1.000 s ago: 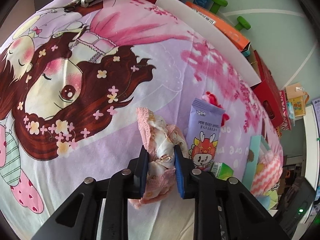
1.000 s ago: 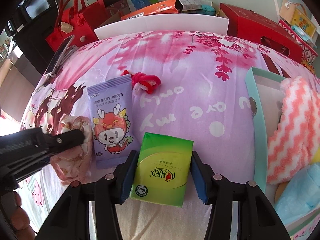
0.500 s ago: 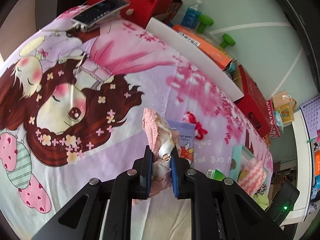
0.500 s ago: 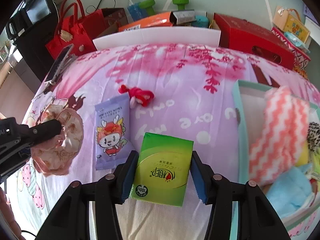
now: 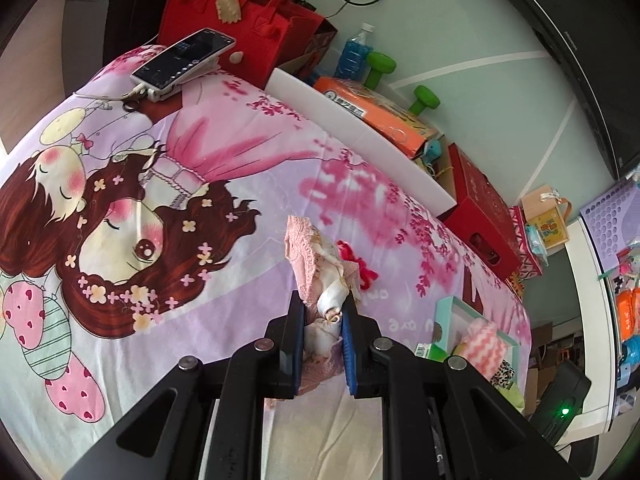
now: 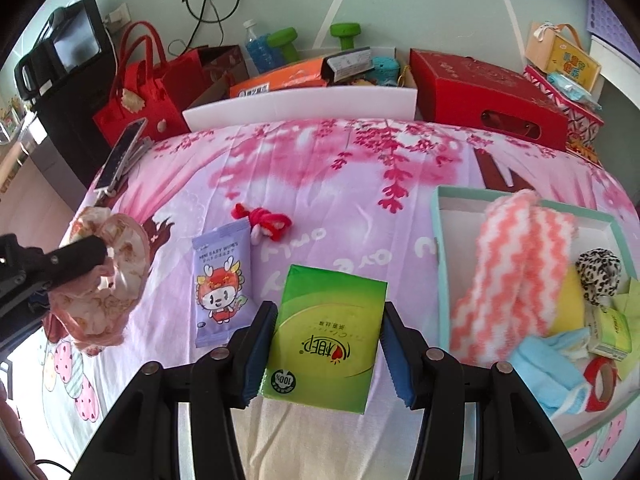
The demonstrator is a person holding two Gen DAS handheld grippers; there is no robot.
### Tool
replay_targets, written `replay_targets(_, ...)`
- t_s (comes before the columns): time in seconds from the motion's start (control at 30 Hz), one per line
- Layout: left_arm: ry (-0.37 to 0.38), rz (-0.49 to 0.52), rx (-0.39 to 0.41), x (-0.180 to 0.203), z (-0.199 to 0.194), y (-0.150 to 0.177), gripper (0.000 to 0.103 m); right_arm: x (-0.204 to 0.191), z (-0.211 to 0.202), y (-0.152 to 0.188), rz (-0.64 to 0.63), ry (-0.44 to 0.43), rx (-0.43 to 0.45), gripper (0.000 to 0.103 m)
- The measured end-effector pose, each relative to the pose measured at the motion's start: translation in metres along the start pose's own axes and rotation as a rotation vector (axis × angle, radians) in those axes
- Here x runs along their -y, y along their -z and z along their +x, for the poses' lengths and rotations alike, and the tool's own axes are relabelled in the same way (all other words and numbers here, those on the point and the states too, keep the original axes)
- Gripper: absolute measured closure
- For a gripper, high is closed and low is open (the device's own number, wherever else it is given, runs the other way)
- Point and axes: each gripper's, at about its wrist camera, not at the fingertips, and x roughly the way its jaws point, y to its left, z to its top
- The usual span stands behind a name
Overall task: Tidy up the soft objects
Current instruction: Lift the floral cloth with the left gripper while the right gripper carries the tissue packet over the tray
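- Left gripper [image 5: 323, 322] pinches a pink floral scrunchie [image 5: 320, 276], its jaws drawn narrow on the bunched fabric; the soft ring hangs clear of the cartoon bedsheet [image 5: 224, 168], lifted at the near left, apparently for a trip to the box.
- Right gripper [image 6: 328, 344] clamps a green tissue pack [image 6: 326, 332] between its blue pads [image 6: 260, 344], jaws about half wide because the pack is broad; it is held flat-faced, near centre, just left of the box.
- The teal-rimmed box [image 6: 438, 248] sits at the near right of the bed and looks to be the collecting place: soft items are already piled inside.
- Count inside the box: one pink-and-white zigzag fluffy cloth [image 6: 516, 264], one leopard-print scrunchie [image 6: 599, 276], one light blue cloth [image 6: 548, 372], one small tissue pack [image 6: 610, 330], one red tape roll [image 6: 600, 376]; something yellow lies beneath, its kind unclear.
- Left lying on the sheet: one purple baby-wipes pack [image 6: 222, 284] and one red knotted cord [image 6: 262, 220], both left of centre, between the two grippers.
- Beyond the far edge, one red felt bag [image 6: 140, 92], one red carton [image 6: 488, 100] and two green dumbbells [image 6: 346, 34]; one phone [image 6: 120, 156] is clipped at the far left corner.
- Two items in hand, two to go, by this onlooker's reckoning.
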Motion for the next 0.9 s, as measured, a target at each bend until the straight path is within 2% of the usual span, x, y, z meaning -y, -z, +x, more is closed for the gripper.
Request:
replay_targets(0.13,0.018,0.042,0.007,0.015,-0.002,0.004,0.086,0.016,-0.016,-0.003,0.023,0.03,0.046,0.049)
replay_targets(0.33,0.082,0.124,-0.003,0.047,-0.001,0.013,0.086,0.066,-0.046,-0.005,0.13,0.121,0.115,0.049)
replay_targets(0.63,0.186,0.309,-0.122,0.115,0.023,0.056,0.086,0.159,-0.067,0.01,0.353,0.261,0.116,0.049)
replay_targets(0.77,0.204,0.376,-0.192,0.14,0.043,0.082,0.086,0.186,-0.067,0.019,0.416,0.268,0.1,0.049)
replay_targets(0.9,0.188,0.417,-0.228,0.153,0.059,0.098,0.086,0.196,-0.069,0.026,0.44,0.268,0.102,0.049)
